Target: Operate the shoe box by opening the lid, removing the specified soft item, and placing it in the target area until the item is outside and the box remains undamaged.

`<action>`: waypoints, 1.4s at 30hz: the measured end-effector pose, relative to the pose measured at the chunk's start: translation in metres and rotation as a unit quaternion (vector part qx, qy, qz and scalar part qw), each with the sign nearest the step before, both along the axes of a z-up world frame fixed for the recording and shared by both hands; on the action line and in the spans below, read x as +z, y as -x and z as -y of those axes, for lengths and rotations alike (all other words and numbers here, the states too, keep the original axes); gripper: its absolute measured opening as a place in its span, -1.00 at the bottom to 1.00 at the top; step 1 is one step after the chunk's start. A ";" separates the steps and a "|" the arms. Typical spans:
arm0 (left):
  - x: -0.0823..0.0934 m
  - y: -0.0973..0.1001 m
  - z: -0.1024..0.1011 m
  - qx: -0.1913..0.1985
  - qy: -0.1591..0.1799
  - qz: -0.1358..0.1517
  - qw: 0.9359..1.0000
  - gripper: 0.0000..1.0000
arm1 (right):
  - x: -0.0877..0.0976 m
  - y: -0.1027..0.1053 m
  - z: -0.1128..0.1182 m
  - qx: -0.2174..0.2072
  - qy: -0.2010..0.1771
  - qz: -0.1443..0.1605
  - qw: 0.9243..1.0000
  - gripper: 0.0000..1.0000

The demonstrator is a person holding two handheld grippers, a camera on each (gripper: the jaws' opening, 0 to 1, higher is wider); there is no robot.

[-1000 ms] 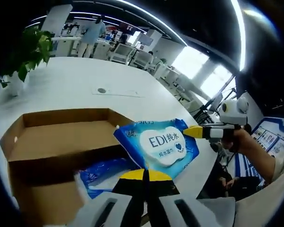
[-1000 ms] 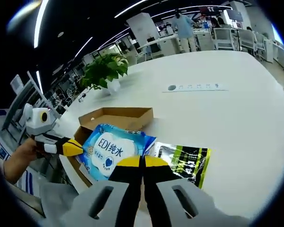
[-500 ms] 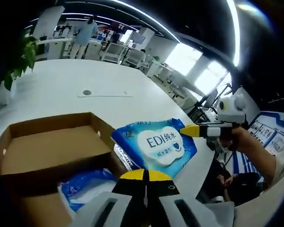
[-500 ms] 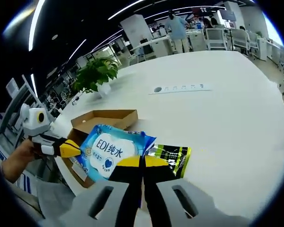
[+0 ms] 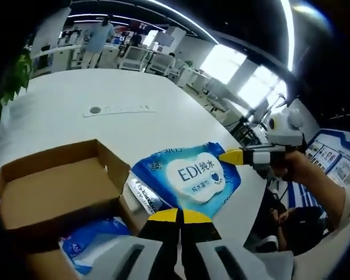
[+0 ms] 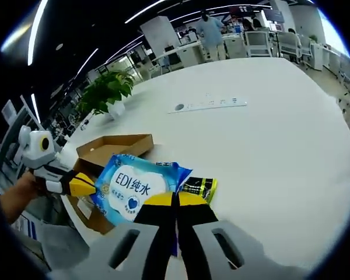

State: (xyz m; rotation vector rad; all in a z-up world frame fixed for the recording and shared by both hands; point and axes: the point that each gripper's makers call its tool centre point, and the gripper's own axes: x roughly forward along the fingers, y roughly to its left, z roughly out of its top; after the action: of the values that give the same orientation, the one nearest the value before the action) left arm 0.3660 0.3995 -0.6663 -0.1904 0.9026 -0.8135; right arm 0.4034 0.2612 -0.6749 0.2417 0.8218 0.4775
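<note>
Here, left gripper view: we hold the blue wipes pack (image 5: 192,178) up above the white table (image 5: 76,99).
Left gripper (image 5: 179,216): its yellow tips are pressed together on the near edge of the pack.
Right gripper (image 5: 227,156): it comes in from the right and its tip touches the pack's far edge.
Shoe box (image 5: 52,189): it sits open on the left, just beside the pack.

Right gripper view: the wipes pack (image 6: 134,186) hangs in front of us.
Right gripper (image 6: 176,200): its tips are squeezed tight on the pack.
Left gripper (image 6: 84,185): it meets the pack's left edge.
Shoe box (image 6: 108,149): it is behind the pack.
Black and yellow packet (image 6: 199,186): it peeks out just right of the pack.
Plant (image 6: 105,90): it stands far back on the table (image 6: 268,134).
</note>
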 end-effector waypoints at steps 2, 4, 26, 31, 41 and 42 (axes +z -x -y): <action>-0.004 -0.001 0.003 -0.004 -0.003 -0.004 1.000 -1.00 | -0.003 -0.002 0.002 -0.003 0.000 -0.003 1.000 -1.00; -0.006 -0.001 0.007 -0.008 -0.006 -0.007 1.000 -1.00 | -0.005 -0.004 0.004 -0.004 -0.001 -0.003 1.000 -1.00; -0.040 -0.016 0.012 -0.031 -0.082 -0.013 0.996 -1.00 | -0.046 -0.017 0.006 -0.014 -0.002 -0.031 0.999 -1.00; -0.048 -0.020 0.014 -0.042 -0.109 -0.013 0.993 -1.00 | -0.058 -0.019 0.006 -0.015 0.001 -0.038 0.999 -1.00; -0.055 -0.023 0.013 -0.075 -0.163 0.000 0.984 -1.00 | -0.075 -0.023 0.004 -0.018 -0.003 -0.048 0.999 -1.00; -0.056 -0.023 0.013 -0.075 -0.164 -0.001 0.984 -1.00 | -0.077 -0.023 0.004 -0.021 -0.006 -0.051 0.998 -1.00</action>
State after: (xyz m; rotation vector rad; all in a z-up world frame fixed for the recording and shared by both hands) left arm 0.3890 0.3867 -0.7221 0.1665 1.0483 -0.7897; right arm 0.4259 0.2575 -0.7522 0.2949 0.9122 0.4337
